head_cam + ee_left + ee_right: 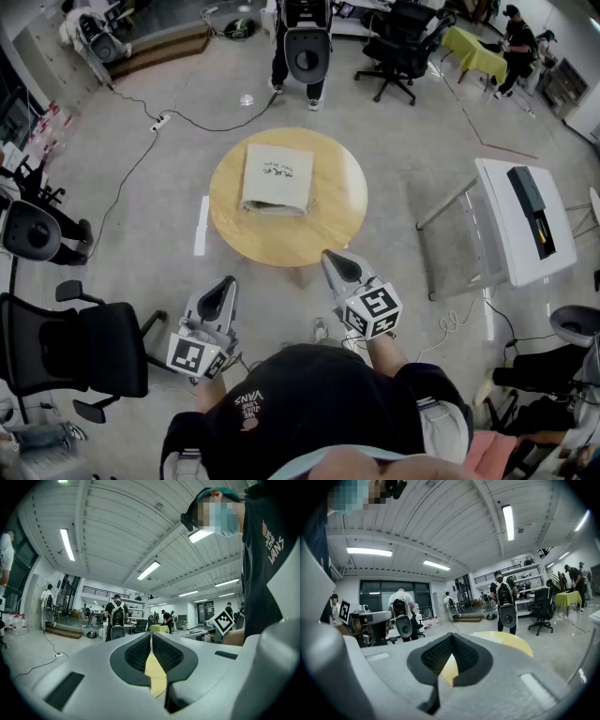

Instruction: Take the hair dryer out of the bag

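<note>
A round wooden bench [323,230] stands on the grey floor [412,150] in the middle of the head view, and the bag [277,178] lies flat on it, a little to the far left of centre, pale with a few small dark marks on its upper face. The hair dryer shows in no view, so whether it is inside the bag cannot be told. Both tools are held short of the bench, well apart from the bag and touching nothing. The left tool [225,284] is off the bench's near-left edge, over the floor, and points roughly level; its own view shows the ribbed pads meeting at the tips with nothing between them, only a thin strip of the yellow bench top visible through the slit lower down. The right tool [334,262] has its tip just at the near rim of the bench and points slightly downward. In its own view the jaws are together as well and empty, with the bench top rising behind them. Beyond the bench a person [305,42] with a pack on the back stands facing away, and a black cable [141,159] trails across the floor at the left. A black office chair [89,352] sits near the left tool — a white folding table [511,220] stands off to the right.
</note>
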The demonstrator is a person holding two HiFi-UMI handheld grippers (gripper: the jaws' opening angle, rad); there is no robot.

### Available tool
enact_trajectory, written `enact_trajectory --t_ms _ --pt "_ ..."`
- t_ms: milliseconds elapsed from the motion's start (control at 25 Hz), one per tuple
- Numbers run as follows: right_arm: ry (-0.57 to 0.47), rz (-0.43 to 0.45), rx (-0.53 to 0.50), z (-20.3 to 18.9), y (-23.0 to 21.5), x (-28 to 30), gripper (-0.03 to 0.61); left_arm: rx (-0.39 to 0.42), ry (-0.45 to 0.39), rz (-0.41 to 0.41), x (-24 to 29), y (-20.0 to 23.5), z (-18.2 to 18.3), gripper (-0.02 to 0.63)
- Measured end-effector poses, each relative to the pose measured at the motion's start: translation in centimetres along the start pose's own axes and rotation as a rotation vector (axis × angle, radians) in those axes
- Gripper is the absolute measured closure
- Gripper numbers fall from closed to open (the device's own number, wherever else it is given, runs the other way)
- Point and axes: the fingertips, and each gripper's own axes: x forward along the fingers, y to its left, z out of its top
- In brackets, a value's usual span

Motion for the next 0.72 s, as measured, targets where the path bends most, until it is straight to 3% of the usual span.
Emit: enact_trajectory --t_ms 400,720 --pt "-0.024 0.007 -0.008 -1.0 3.7 -1.1 0.580 -0.018 0.010 -0.035 -3.4 0.1 -1.5 0.588" --pt "0.031 -0.004 0.005 -2.6 3.3 -0.9 0.580 -0.043 0.038 -0.042 -3.2 0.0 -3.2 0.588"
